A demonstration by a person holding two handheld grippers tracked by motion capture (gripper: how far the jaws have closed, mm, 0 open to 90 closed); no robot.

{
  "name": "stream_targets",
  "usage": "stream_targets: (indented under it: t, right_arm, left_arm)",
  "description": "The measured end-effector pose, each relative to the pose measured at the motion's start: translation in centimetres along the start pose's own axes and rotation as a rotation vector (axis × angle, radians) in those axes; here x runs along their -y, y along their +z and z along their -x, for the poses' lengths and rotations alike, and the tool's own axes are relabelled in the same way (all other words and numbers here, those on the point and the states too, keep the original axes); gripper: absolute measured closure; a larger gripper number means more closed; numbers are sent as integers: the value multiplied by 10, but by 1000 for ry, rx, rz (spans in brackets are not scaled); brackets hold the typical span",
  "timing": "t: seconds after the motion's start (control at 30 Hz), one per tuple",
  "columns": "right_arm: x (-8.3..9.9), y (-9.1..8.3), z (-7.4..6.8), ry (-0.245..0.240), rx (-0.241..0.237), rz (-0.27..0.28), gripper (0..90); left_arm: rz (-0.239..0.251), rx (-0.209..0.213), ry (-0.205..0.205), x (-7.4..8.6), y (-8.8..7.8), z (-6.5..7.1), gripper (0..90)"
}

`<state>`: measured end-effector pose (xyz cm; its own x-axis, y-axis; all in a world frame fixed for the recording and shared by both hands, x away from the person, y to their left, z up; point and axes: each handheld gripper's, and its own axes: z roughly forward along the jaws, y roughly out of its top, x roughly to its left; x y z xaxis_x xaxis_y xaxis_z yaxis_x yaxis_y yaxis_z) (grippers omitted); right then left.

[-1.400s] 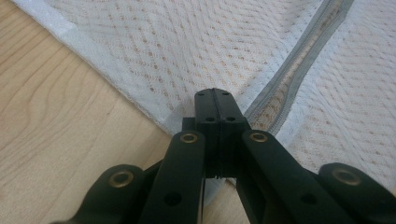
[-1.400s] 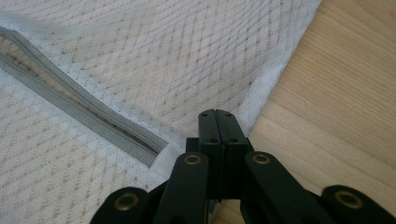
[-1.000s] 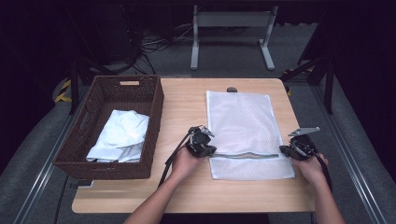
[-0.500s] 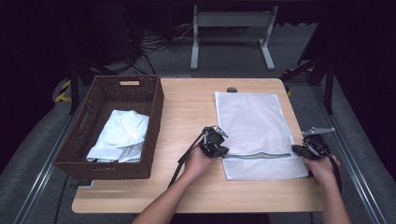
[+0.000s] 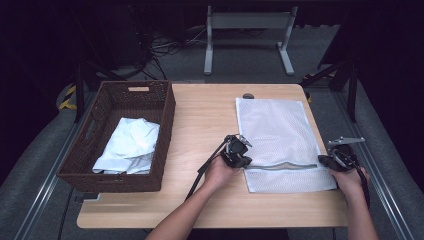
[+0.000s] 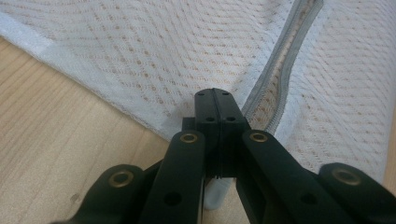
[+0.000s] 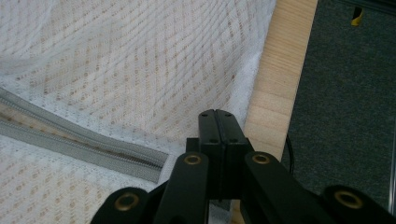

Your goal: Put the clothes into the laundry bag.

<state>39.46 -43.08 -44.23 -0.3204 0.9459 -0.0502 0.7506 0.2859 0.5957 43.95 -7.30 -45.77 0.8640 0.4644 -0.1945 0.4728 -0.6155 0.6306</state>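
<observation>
Evidently the mesh laundry bag (image 5: 280, 135), light, limp and easily stretched, is pinched at opposite ends of its zipper (image 5: 280, 166) by the left gripper (image 5: 240, 152) and right gripper (image 5: 327, 161), jaws pressed together on the fabric edges, judged the best hold.

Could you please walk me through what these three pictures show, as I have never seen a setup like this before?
No robot here: a person works at a wooden table, holding a handheld two-jaw gripper in each hand. The high view looks down from above: the left gripper and right gripper sit at opposite ends of the grey zipper on a white mesh laundry bag. The other two pictures come from cameras riding on each gripper, looking along its black jaws. Both pairs of jaws are closed, and each seems to pinch the bag's edge near the zipper. To the left stands a brown wicker basket holding white cloth.
</observation>
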Motion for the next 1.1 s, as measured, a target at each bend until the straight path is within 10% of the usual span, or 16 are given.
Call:
stream_targets:
  t: [0.3, 1.1]
  right_arm:
    - [-6, -8, -10, -31, -24, 53, 900]
    - [-35, -5, -117, -310, -276, 117, 809]
  left_arm:
    - [41, 14, -4, 5, -21, -3, 899]
    - [59, -31, -47, 83, -111, -18, 814]
